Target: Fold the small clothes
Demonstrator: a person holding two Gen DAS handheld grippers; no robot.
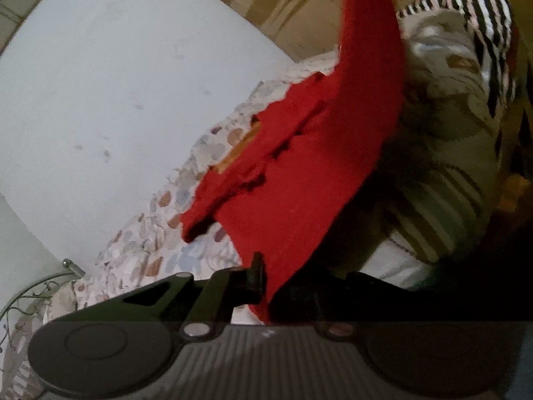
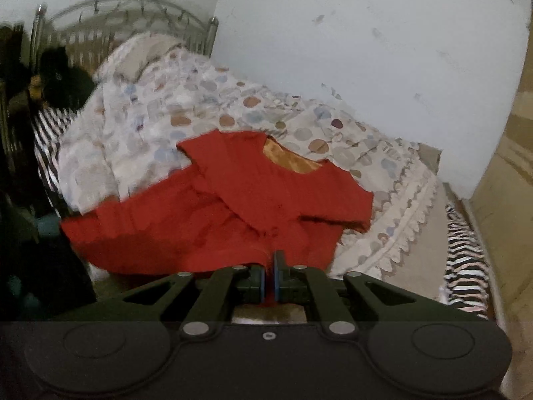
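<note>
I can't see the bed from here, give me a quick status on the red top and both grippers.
Left gripper shut on red top. Right gripper shut on its near edge. Top partly lifted over dotted bedspread. Nothing in the way.

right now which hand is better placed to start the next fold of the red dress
Right. Its fingers pinch the red dress at the near hem with the whole dress spread ahead on the bed; the left gripper holds an edge hanging up close.

Matte black right gripper (image 2: 270,278): blue pads, silver pivot bolts, ribbed housing along frame bottom. Same black linkage and ribbed base on left gripper (image 1: 266,286).
</note>
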